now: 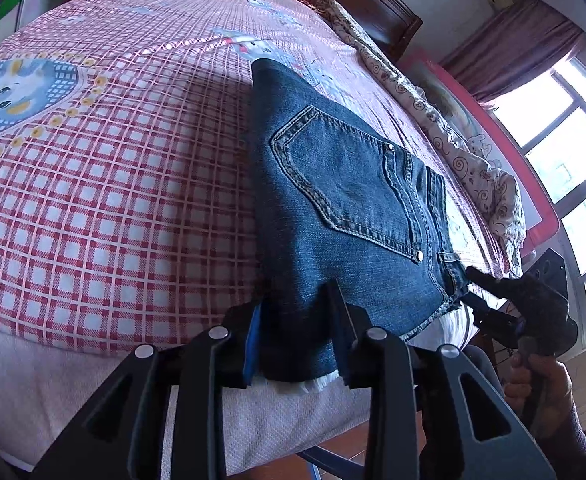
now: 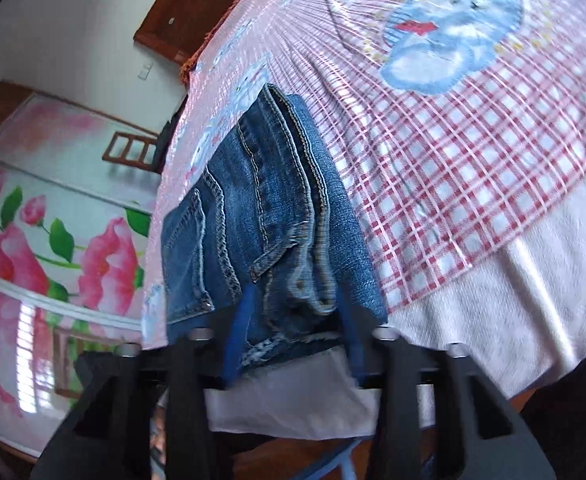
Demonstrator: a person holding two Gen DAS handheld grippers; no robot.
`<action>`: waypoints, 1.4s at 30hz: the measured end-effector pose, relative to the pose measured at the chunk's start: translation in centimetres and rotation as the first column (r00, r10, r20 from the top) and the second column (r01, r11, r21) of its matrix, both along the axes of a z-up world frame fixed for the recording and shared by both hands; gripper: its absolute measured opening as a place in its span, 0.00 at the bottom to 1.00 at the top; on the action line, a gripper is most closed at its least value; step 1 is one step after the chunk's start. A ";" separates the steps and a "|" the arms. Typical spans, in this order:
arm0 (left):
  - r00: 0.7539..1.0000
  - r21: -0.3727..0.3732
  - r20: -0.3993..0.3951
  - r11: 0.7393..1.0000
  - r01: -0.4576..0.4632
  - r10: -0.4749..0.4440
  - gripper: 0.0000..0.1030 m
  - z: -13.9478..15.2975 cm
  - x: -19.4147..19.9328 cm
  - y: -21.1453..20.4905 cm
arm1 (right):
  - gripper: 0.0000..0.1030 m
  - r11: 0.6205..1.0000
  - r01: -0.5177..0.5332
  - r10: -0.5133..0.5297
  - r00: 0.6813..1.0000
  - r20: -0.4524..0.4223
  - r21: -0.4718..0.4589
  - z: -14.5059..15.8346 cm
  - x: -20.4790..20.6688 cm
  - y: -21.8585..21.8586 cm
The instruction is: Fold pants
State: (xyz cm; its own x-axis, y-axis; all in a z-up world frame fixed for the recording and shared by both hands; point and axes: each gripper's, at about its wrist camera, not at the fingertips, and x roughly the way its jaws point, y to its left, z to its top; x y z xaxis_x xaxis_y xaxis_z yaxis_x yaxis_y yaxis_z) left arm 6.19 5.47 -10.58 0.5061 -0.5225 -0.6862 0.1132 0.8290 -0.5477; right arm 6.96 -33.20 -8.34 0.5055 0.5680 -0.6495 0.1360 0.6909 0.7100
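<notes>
Checked bedspread (image 1: 93,200) fills frame; folded jeans (image 1: 345,200) run lower-centre to upper-centre. My left claw (image 1: 299,344) and right claw (image 2: 293,340) each grip their near edge.

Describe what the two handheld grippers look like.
Both grippers, left gripper and right gripper, are matte black, with angular linkage arms carrying triangular cut-outs and silver round pivot pins. Their fingers are black with blue pads. No cables show.

no readable text, labels, numbers
</notes>
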 end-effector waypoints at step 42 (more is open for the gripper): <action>0.999 0.074 -0.025 0.997 -0.020 0.022 0.38 0.3 0.4 -0.7 | 0.43 0.992 -0.129 0.128 0.989 0.069 0.004 -0.6 7.2 -0.1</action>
